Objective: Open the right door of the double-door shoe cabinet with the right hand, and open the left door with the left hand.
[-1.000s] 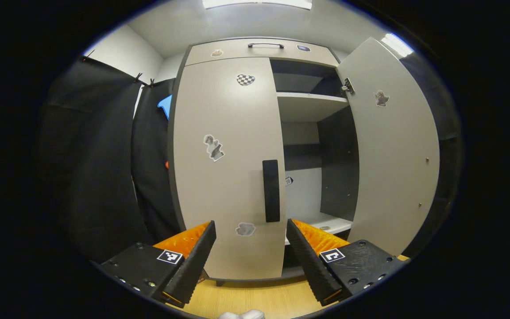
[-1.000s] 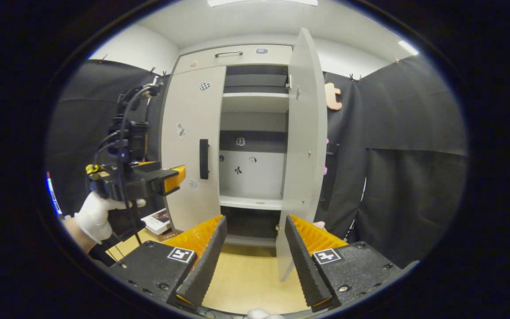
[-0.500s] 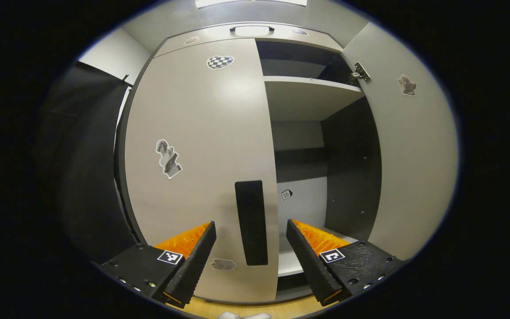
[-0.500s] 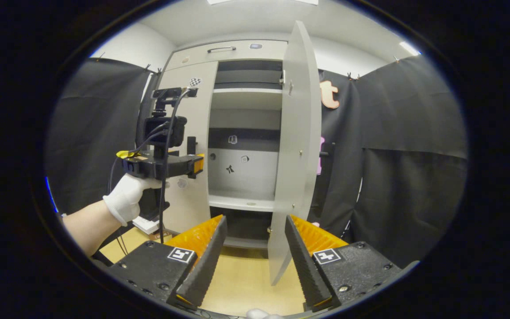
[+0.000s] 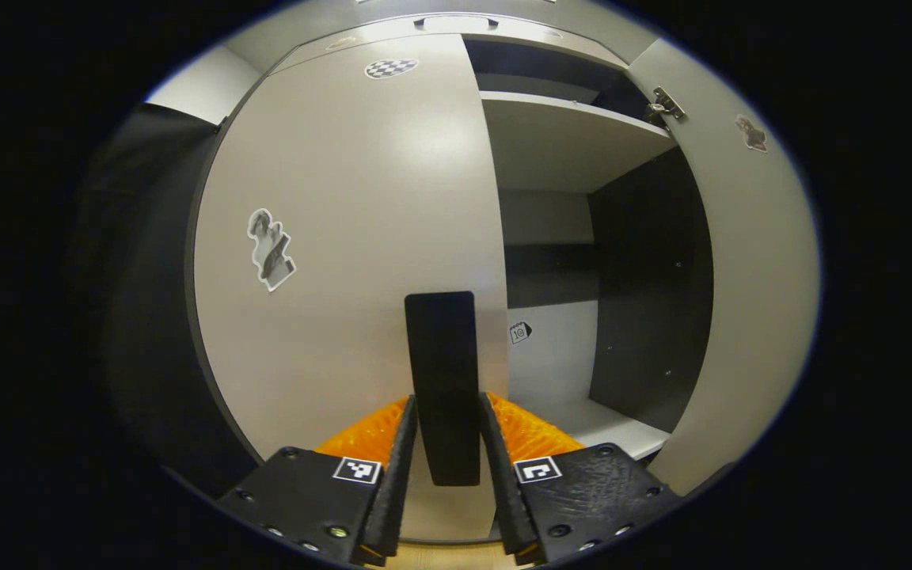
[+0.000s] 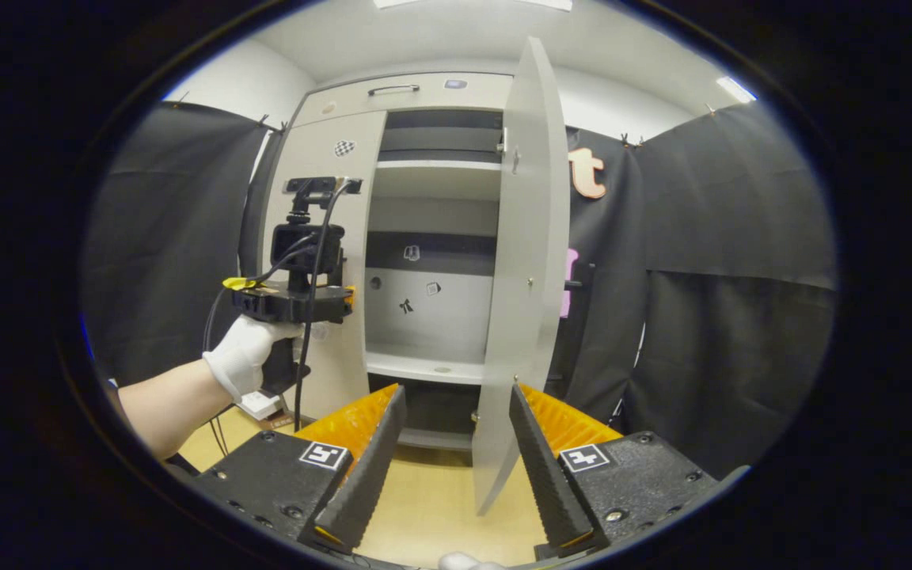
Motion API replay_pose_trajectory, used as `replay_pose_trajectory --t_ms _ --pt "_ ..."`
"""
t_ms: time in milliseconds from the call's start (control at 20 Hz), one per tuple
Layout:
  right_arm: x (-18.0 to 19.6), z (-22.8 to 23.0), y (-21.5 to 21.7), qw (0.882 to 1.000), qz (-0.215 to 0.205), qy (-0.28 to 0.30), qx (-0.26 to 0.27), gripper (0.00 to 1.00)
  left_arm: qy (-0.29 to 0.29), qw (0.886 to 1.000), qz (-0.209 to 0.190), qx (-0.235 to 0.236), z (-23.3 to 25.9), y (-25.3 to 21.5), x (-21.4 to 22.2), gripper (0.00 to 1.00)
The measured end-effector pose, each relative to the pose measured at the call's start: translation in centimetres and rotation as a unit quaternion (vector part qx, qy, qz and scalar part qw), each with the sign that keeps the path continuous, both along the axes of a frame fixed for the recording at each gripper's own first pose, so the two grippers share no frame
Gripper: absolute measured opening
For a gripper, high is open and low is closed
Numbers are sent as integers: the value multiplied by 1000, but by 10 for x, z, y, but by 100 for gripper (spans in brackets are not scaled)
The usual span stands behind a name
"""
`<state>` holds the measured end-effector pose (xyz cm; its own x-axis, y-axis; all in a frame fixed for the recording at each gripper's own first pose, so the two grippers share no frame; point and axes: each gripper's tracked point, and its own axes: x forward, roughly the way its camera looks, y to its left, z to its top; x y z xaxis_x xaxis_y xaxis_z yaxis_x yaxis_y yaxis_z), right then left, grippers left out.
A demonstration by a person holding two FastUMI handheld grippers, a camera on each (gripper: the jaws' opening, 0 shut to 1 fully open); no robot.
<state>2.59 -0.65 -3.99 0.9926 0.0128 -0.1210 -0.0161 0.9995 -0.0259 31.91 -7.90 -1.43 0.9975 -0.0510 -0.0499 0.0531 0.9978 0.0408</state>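
Observation:
The pale grey shoe cabinet fills the left gripper view. Its left door (image 5: 345, 237) stands closed, with a black vertical handle (image 5: 442, 356) near its right edge. My left gripper (image 5: 446, 416) is shut on that handle, one finger pressing on each side. The right door (image 5: 749, 277) is swung wide open. In the right gripper view the right door (image 6: 527, 261) shows edge-on, and my right gripper (image 6: 456, 404) hangs open in front of it, apart from it and holding nothing. A gloved hand (image 6: 246, 360) holds the left gripper (image 6: 298, 301) against the left door (image 6: 341, 214).
Bare shelves (image 6: 432, 170) show inside the open right half. A drawer with a bar handle (image 6: 393, 89) tops the cabinet. Black cloth (image 6: 733, 301) hangs on both sides. The floor (image 6: 432, 507) is light wood, and a small flat item (image 6: 262, 405) lies by the cabinet's left foot.
My left gripper has moved forward to the left door and shut on its handle. The right gripper has drifted back slightly and stays open; the right door stays open.

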Motion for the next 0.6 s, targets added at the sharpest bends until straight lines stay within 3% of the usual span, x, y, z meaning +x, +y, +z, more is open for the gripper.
replay_pose_trajectory --t_ms 50,150,200,250,350,400,450,600 --pt "0 1 0 1000 0 0 0 86 2 1000 1 2 0 1 1 34" --pt "0 -1 2 1000 4 1 4 83 13 1000 2 -10 -3 2 3 28" --pt "0 -4 0 1000 6 1 4 86 18 1000 0 -17 -2 3 1 34" --pt "-1 -5 0 1000 7 2 4 83 19 1000 -2 -19 -2 3 1 20" --pt "-2 -4 1 1000 8 0 3 86 19 1000 -2 -24 -2 4 -3 12" --pt "-1 -4 0 1000 9 -1 4 86 20 1000 -4 -24 -2 4 -2 19" --pt "-1 -3 0 1000 8 -1 5 86 20 1000 -8 -21 -2 4 -5 7" --pt "-3 -3 2 1000 6 -2 9 86 20 999 -22 -25 0 5 -16 7"
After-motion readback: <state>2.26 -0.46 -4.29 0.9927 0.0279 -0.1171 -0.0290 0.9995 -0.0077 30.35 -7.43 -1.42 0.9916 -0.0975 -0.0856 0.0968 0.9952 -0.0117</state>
